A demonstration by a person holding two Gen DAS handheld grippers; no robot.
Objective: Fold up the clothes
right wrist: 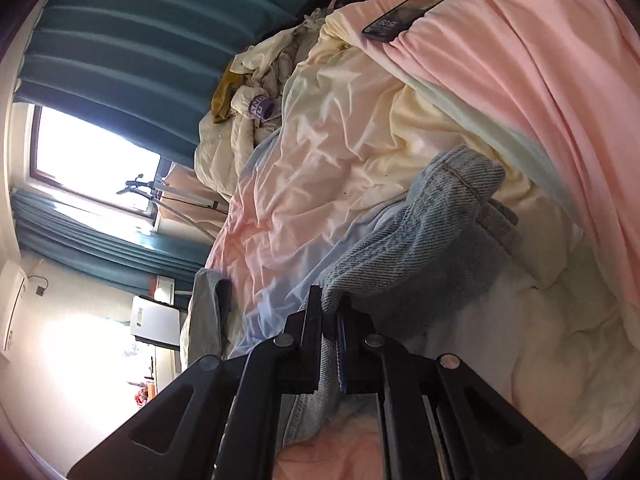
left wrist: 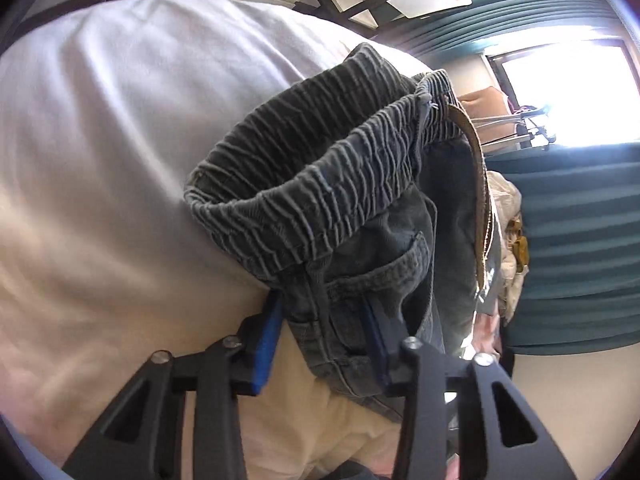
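A pair of grey-blue jeans (left wrist: 360, 216) hangs lifted above a bed (right wrist: 532, 360), held at two places by two hand-held grippers.

The main risk, as a judgement: the denim is heavy and each gripper pinches only a small bite of it. A quick pull or swing could drag the cloth out of one grip, and the jeans would drop in a heap onto the rumpled pink and cream bedding (right wrist: 320, 152). A phone (right wrist: 408, 12) lies on the bedding further off and could be knocked by swinging cloth.

The left gripper (left wrist: 324, 332) is partly closed, its blue pads on either side of the denim just below the gathered elastic waistband (left wrist: 304, 184), near a pocket. The waistband gapes open beyond it, with a white garment (left wrist: 120, 140) behind.

The right gripper (right wrist: 330, 332) is nearly closed, clamped on a thin fold of paler denim that bunches up past its tips, above the bed.
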